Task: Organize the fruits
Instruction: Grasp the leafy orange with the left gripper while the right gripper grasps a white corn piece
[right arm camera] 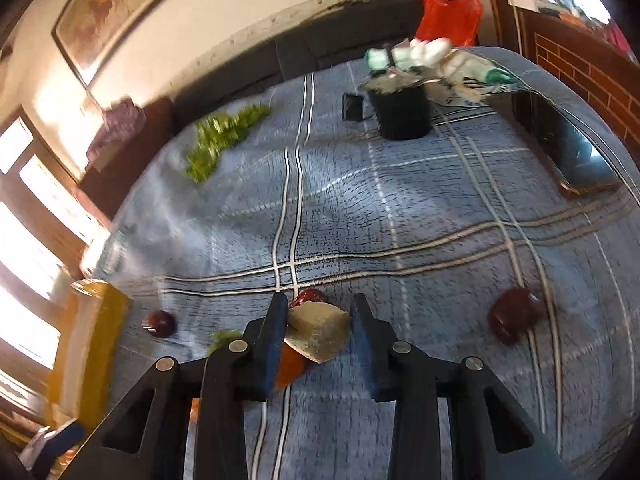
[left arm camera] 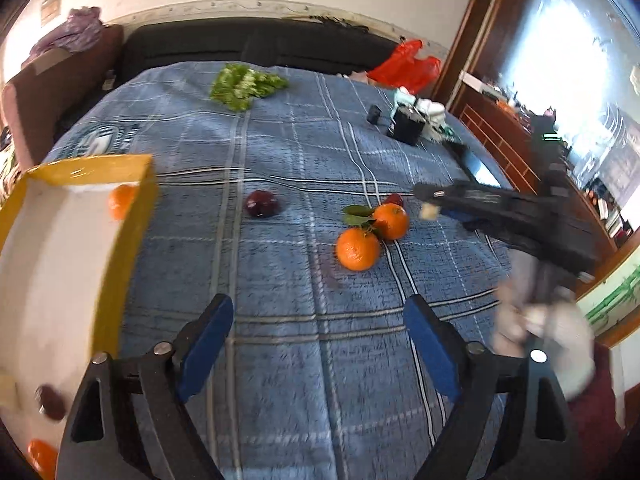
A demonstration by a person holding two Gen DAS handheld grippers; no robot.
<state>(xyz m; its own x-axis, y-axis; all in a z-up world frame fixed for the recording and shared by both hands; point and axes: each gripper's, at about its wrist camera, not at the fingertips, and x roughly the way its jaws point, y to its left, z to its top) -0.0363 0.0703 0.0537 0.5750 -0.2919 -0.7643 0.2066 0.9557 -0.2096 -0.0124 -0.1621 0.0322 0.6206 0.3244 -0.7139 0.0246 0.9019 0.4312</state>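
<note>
Inventory, as I read both wrist views. Left hand-held gripper (left arm camera: 320, 304): jaws wide, nothing between them, over the near part of the blue plaid blanket (left arm camera: 280, 380). Right hand-held gripper (right arm camera: 320, 300): narrow, clamped on a pale tan block (right arm camera: 320, 332). 2 leafy oranges (left arm camera: 357, 249): side by side, right of the blanket's middle. 1 dark red fruit (left arm camera: 262, 204): alone, left of them. Yellow box (left arm camera: 132, 240): at the left, with 1 boxed orange (left arm camera: 122, 200) at its far end.
</note>
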